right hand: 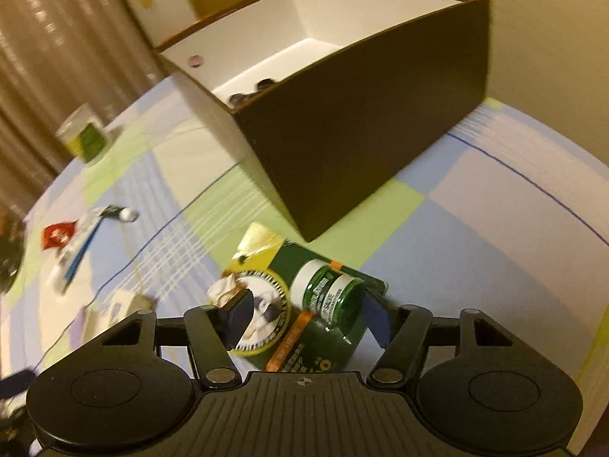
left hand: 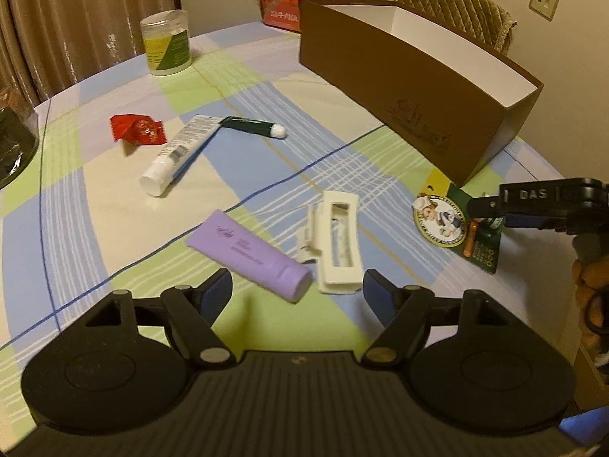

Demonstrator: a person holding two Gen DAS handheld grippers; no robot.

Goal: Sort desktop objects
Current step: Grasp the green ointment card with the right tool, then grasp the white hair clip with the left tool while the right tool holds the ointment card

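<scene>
One brown box (right hand: 365, 144) stands on the checked desk (left hand: 114, 205), its contents mostly hidden behind the near wall. Beside it lies one green blister card (right hand: 304, 304), blurred, between the parted right tongs (right hand: 308, 318), its lower edge hidden. Three tubes lie farther off, the purple tube (left hand: 251, 255) before the left tongs (left hand: 297, 293), spread on nothing.

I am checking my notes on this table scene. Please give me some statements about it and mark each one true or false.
1. The purple tube lies beside the white clip. True.
2. The brown box lies on its side. False: it stands with its opening up.
3. The right claw is over the green card. True.
4. The left claw grips the purple tube. False: it is open and holds nothing.
5. The jar is in the box. False: it stands on the table.
</scene>
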